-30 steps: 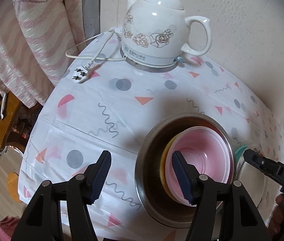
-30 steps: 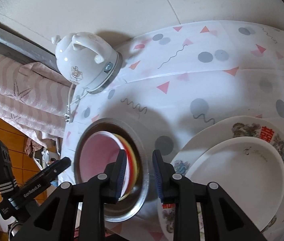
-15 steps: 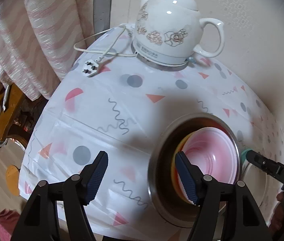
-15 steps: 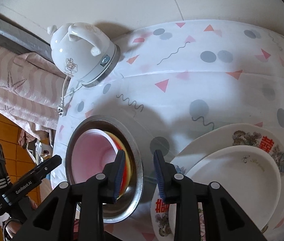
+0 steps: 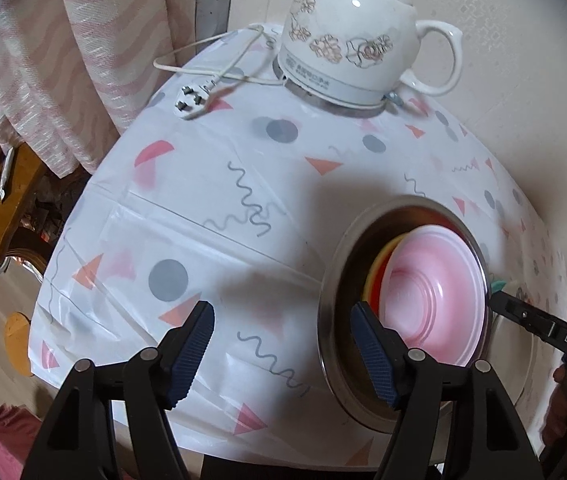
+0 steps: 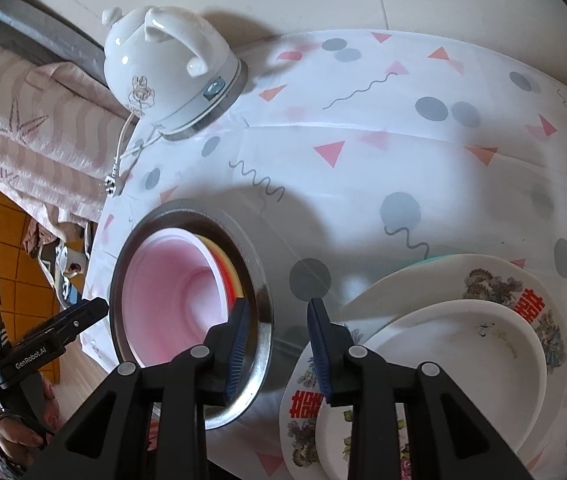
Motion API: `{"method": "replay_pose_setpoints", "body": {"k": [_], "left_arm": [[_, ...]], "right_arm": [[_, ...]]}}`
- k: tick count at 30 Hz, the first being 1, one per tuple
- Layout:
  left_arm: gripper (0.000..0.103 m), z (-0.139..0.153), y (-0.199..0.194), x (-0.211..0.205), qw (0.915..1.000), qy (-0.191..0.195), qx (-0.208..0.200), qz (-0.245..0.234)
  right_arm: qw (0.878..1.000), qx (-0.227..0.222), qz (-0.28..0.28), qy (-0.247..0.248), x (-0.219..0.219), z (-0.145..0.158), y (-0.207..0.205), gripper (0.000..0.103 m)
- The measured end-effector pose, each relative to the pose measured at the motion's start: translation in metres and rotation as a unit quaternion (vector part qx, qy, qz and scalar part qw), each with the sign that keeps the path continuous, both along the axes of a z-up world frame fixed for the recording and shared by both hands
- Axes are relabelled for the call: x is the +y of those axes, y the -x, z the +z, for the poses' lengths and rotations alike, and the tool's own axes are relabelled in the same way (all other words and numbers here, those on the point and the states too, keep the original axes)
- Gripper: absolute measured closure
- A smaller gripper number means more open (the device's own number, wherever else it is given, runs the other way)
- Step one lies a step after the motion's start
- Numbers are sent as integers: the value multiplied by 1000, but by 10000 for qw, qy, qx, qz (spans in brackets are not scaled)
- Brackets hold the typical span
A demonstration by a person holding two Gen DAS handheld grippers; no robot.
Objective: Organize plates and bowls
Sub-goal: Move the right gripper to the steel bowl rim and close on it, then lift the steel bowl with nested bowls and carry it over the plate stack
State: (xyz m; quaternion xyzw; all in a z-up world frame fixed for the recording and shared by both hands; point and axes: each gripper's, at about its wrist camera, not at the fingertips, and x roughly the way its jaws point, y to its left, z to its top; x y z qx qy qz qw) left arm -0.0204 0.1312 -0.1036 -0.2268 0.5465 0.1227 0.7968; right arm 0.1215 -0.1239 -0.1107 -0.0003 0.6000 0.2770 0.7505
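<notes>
A glossy pink plastic bowl (image 5: 435, 292) nests inside a round steel basin (image 5: 333, 320). Left gripper (image 5: 283, 356) jaws, just widened, straddle its nine-o'clock rim, untouching; right gripper (image 6: 277, 344) jaws straddle the three-o'clock rim, unclamped.

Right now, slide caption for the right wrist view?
Right tongs straddle steel bowl rim, pink bowl nested inside, stacked plates beside.

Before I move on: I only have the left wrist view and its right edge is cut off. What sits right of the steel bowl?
Observer: A stack of plates, a plain white one on top of a patterned one with red characters.
Operator: And the right fingers?
Observer: The right gripper is open. One finger is over the bowl rim, the other over the gap between bowl and plates. It grips nothing.
</notes>
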Motion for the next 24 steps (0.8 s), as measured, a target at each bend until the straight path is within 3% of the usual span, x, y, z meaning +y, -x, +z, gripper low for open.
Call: {"method": "replay_pose_setpoints", "body": {"k": [4, 7, 9, 17, 24], "left_arm": [[36, -3, 0, -1, 10000, 41, 8, -88], [56, -9, 1, -4, 9997, 100, 60, -227], [61, -13, 2, -6, 9993, 219, 71, -311], [82, -20, -2, -18, 9976, 305, 102, -618], [88, -17, -13, -28, 9963, 35, 89, -851]], "right_arm": [[9999, 0, 112, 102, 2, -3, 0, 73], [9996, -21, 233, 153, 5, -5, 0, 73], [9993, -12, 322, 183, 8, -7, 0, 74], [9981, 85, 595, 124, 18, -14, -2, 93], [9982, 60, 577, 120, 22, -15, -11, 93]]}}
